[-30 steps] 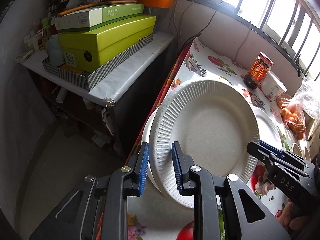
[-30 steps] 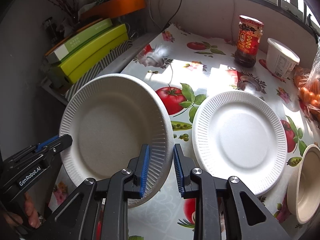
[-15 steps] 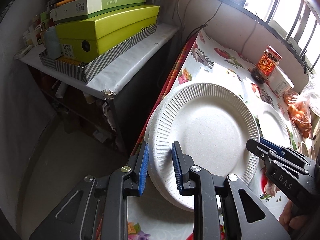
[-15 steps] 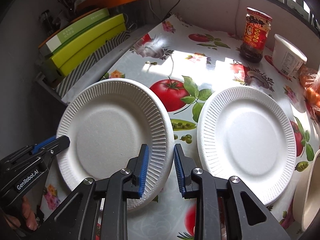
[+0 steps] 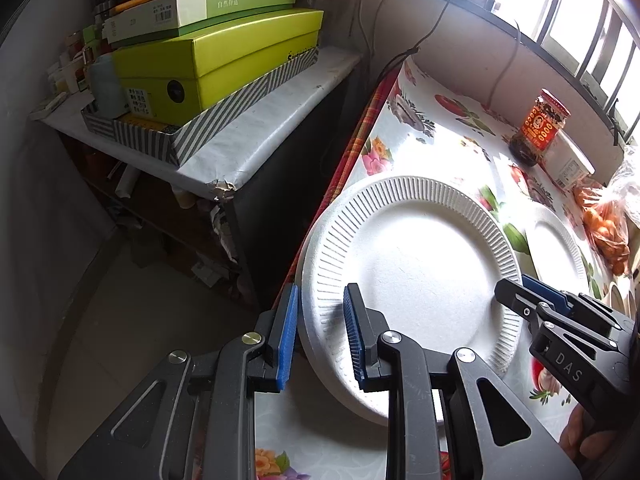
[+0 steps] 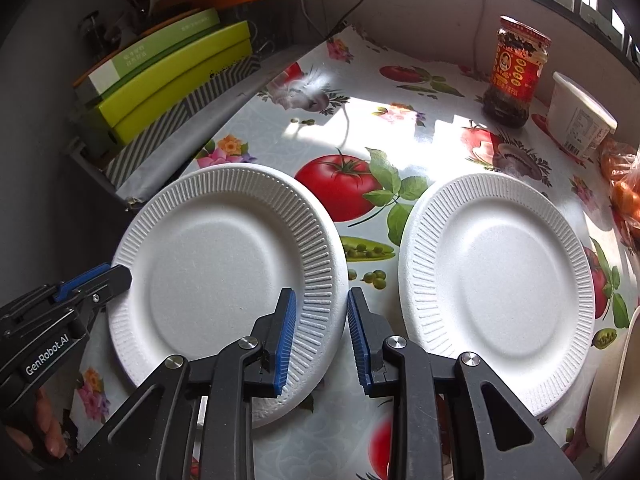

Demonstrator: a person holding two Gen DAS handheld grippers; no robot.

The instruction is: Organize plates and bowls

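The left tool (image 5: pixel 319 334) was pinching the near-left rim of the left plate (image 5: pixel 416 264), one blue pad outside the rim and one on the ribbed border. That plate lay on a second plate beneath it, at the bench's (image 5: pixel 448 136) left edge, the stack slightly overhanging that edge.

The right tool (image 6: pixel 319 336) straddled the same plate's right rim, one pad over the ribbed border and the other just outside it. Whether those pads pressed the rim could not be told; a narrow gap seemed to show on the outer side.

A separate right plate (image 6: pixel 496 280) lay flat just beside the stack, apart from it. A bowl (image 6: pixel 616 384) sat partly in view at the far right edge. A sauce jar (image 6: pixel 516 72), a white tub (image 6: pixel 580 116) and a bag of oranges (image 6: pixel 624 196) stood toward the wall.

Risks, by judgement:
- The plates looked light and thin; a hard pinch could crease the rim.
- The overhang at the bench edge meant a sideways tug on release could slide the stack off to the floor.
- If one tool let go while the other pulled, the top plate could skew off the one below.
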